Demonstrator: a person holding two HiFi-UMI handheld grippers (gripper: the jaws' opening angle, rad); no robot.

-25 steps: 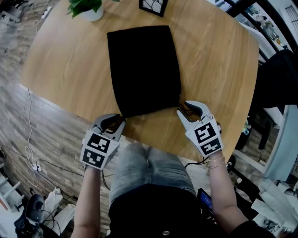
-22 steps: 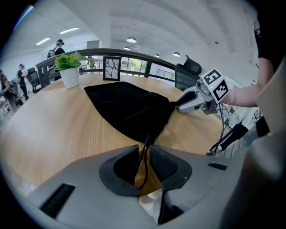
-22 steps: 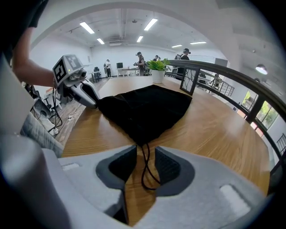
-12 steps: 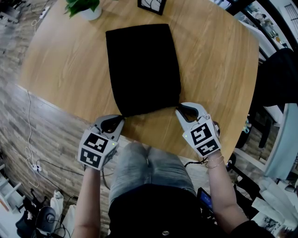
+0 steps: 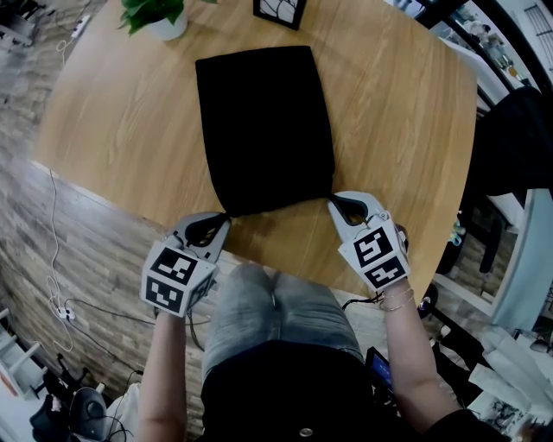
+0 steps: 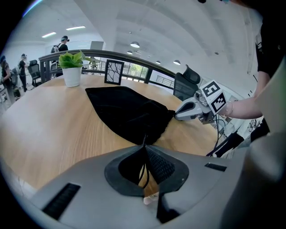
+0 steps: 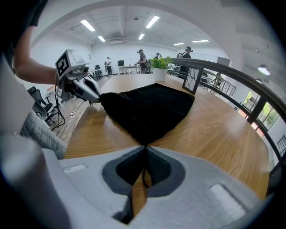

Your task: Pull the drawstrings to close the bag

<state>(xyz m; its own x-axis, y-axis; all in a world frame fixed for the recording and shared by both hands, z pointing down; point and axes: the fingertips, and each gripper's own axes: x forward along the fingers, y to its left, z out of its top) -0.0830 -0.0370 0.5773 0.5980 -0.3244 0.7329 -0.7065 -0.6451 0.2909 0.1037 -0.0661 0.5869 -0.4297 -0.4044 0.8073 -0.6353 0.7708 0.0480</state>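
Observation:
A black drawstring bag (image 5: 263, 129) lies flat on the round wooden table (image 5: 406, 112), its mouth toward me. My left gripper (image 5: 226, 217) sits at the bag's near left corner. Its jaws have just closed, and a thin black drawstring (image 6: 144, 166) is pinched between them in the left gripper view. My right gripper (image 5: 331, 200) sits at the near right corner. Its jaws have also just been closing, and they now pinch the other drawstring (image 7: 143, 175). Each gripper view shows the bag (image 6: 127, 114) (image 7: 149, 107) just past the jaw tips, with the opposite gripper (image 6: 176, 116) (image 7: 99, 99) at its far corner.
A potted plant (image 5: 160, 13) and a small picture frame (image 5: 278, 9) stand at the table's far edge behind the bag. A dark chair (image 5: 510, 138) stands to the right of the table. My knees are under the table's near edge.
The right gripper's jaws went from wide open to shut at the bag's right corner. The left jaws also narrowed to shut. Both hands stayed in place.

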